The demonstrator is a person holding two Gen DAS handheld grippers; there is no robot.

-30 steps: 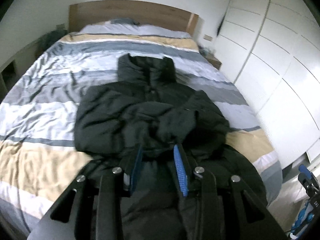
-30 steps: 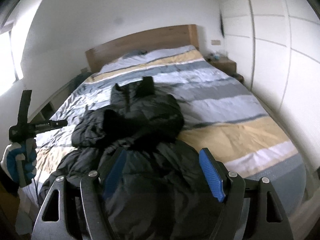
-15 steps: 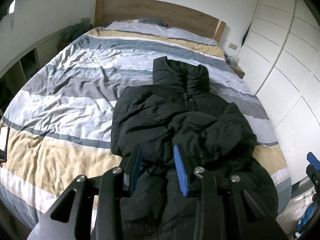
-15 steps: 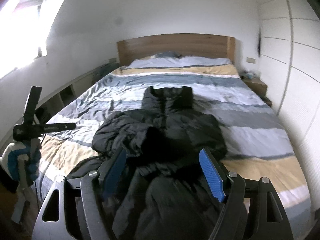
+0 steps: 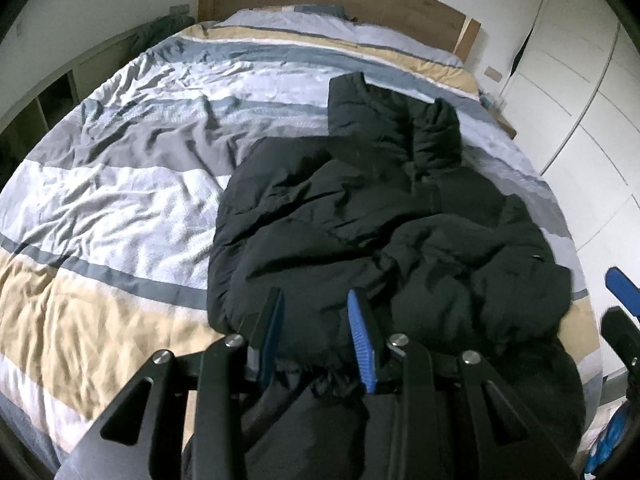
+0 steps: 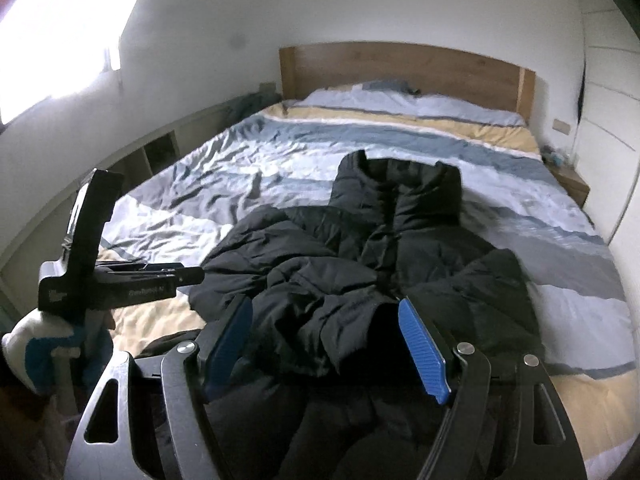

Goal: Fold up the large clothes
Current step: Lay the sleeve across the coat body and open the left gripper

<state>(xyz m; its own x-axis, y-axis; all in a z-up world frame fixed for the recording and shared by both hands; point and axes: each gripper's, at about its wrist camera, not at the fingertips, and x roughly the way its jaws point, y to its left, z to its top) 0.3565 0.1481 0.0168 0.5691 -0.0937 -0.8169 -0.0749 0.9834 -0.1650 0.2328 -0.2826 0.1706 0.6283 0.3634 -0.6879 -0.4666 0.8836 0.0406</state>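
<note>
A black puffer jacket lies on the striped bed, collar toward the headboard and both sleeves folded across its chest. My left gripper hangs just above the jacket's lower left part. Its blue pads stand a narrow gap apart and grip no fabric. In the right wrist view the left gripper is held in a gloved hand beside the jacket's left edge. My right gripper stands wide open over the folded sleeves, with nothing pinched. One of the right gripper's blue pads shows at the right edge.
The striped duvet covers the whole bed, with bare room left of the jacket. A wooden headboard stands at the back. White wardrobe doors and a nightstand line the right side. Low shelves run along the left wall.
Both grippers have swung sideways along the foot of the bed and come lower and closer to the jacket. Neither jaw opening has changed. The jacket lies as before.
</note>
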